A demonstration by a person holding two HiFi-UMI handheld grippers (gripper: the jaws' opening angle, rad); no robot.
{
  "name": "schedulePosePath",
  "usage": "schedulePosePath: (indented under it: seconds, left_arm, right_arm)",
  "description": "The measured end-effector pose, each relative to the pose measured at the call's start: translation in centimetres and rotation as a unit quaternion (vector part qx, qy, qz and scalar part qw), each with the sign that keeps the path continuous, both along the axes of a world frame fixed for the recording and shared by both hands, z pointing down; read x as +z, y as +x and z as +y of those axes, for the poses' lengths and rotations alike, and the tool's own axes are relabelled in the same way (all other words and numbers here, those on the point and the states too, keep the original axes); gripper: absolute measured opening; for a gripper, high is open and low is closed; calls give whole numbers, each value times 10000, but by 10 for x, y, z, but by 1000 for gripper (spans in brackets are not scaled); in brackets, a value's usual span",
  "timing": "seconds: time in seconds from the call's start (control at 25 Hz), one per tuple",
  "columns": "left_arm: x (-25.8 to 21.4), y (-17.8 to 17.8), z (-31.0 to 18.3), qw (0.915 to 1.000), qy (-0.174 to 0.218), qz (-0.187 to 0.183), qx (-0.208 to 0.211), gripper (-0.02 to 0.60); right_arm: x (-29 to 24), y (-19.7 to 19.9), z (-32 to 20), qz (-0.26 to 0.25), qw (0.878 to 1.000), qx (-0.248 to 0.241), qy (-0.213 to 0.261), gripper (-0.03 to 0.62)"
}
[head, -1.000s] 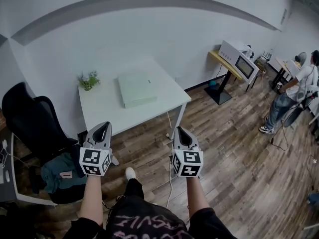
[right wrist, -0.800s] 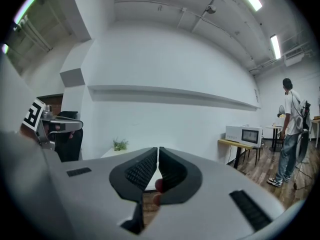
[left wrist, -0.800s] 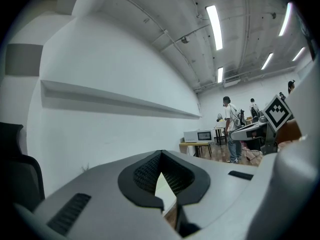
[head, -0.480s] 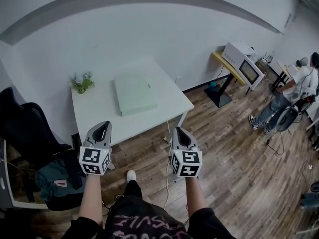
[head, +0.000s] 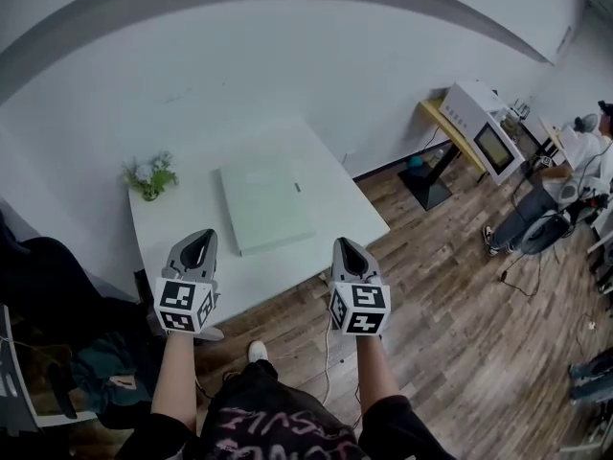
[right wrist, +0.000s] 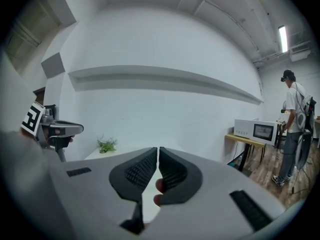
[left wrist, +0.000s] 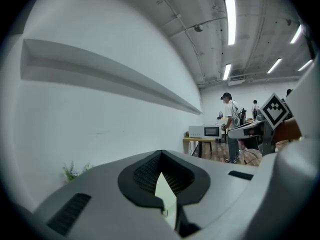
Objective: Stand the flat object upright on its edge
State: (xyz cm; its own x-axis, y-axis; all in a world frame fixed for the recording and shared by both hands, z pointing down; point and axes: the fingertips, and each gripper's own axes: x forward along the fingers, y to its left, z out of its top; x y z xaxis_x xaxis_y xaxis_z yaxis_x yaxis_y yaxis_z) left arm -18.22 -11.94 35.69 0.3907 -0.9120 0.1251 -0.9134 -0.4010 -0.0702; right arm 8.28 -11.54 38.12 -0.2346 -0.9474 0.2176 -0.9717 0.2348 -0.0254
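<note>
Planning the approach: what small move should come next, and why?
Probably open both jaws and reach forward: the left gripper and right gripper are shut, empty, and not yet at the green box, which lies flat on the table.

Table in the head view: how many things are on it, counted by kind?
Flat green box: 1
Little plant: 1
Total: 2

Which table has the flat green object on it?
The white table directly ahead, where the flat green object lies beside a small plant. The yellow table at right bears a white microwave.
</note>
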Motion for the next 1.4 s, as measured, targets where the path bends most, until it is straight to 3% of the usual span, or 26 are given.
schedulePosePath:
  seconds: [0.28, 0.72, 1.4]
  left_arm:
    - [8, -18, -71, 9998, -130, 19, 137, 15]
    - [28, -9, -119, 9988, -428, 38, 221, 15]
    - [85, -3, -200, 9921, -1145, 36, -502, 15]
  right_arm:
    - [6, -22, -66, -3, 9999, 94, -98, 28]
    - [24, -17, -113, -24, 9991, 35, -431, 28]
    - [96, -11, -216, -242, 9893, -745, -1233, 29]
